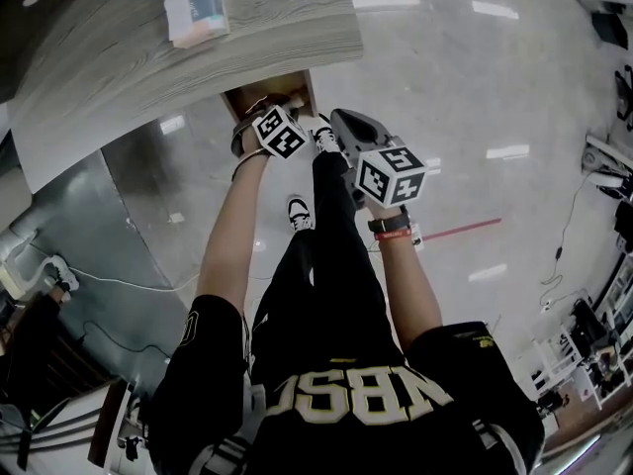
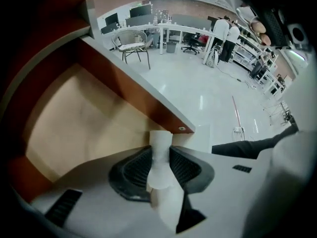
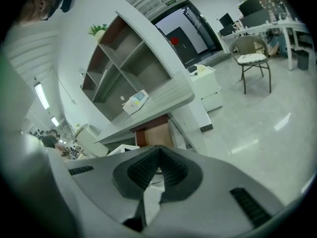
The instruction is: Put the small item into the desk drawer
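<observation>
A small white tube-shaped item (image 2: 159, 155) stands upright between the pads of my left gripper (image 2: 160, 151), which is shut on it. That gripper hangs over the open desk drawer (image 2: 74, 120), whose tan floor lies just below and to the left. From the head view the left gripper (image 1: 278, 130) sits at the drawer's (image 1: 259, 98) mouth under the grey wood desk (image 1: 148, 62). My right gripper (image 1: 348, 125) is beside it to the right, away from the drawer. In the right gripper view its jaws (image 3: 158, 157) are shut with nothing between them.
A small white and blue box (image 1: 197, 7) lies on the desk top, also seen as the box (image 3: 134, 102) in the right gripper view. The person's legs and shoes (image 1: 300, 213) stand on the glossy floor beneath the grippers. Shelving (image 3: 119, 63), a chair (image 3: 252, 58) and desks stand farther off.
</observation>
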Available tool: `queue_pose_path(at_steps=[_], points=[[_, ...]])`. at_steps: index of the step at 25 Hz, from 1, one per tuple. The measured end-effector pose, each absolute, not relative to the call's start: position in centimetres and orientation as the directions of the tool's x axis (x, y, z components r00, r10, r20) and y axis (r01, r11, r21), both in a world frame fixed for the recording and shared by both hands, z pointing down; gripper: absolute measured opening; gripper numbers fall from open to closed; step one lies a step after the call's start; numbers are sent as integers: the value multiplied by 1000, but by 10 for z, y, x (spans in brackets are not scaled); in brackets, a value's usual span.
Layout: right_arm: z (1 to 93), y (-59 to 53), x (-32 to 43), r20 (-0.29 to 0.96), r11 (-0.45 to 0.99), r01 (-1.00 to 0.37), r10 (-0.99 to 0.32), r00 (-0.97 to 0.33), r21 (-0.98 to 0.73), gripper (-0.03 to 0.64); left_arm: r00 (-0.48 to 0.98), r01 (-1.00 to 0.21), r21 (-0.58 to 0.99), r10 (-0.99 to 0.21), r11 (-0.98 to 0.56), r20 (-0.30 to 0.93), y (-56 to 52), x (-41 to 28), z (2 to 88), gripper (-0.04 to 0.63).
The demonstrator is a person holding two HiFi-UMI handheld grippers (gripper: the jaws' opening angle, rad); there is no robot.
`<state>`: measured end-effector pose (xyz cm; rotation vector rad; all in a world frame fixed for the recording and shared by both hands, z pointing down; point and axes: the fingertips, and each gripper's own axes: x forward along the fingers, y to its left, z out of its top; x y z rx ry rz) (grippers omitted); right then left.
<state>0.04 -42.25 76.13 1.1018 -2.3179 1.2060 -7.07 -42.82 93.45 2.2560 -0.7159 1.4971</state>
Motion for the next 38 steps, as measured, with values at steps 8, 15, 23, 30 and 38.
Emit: queue_pose_path(at_steps=[8, 15, 23, 30, 38], points=[[761, -420, 7, 566, 341, -749, -498, -657, -569, 8, 365, -588, 108, -144, -801, 920, -427, -61, 941, 155], [746, -416, 11, 565, 348, -759, -513, -646, -551, 8, 381, -629, 102, -191, -771, 905, -426, -64, 916, 161], [705, -410, 12, 553, 383, -780, -554, -622, -495, 8, 420, -745, 88, -362, -661, 832, -426, -82, 835, 157], [656, -393, 5, 516, 408, -788, -600, -612, -461, 8, 415, -844, 70, -566, -531, 713, -419, -114, 738, 124], [584, -390, -12, 435, 447, -802, -678, -593, -396, 8, 363, -922, 95, -754, -375, 547, -394, -159, 623, 72]])
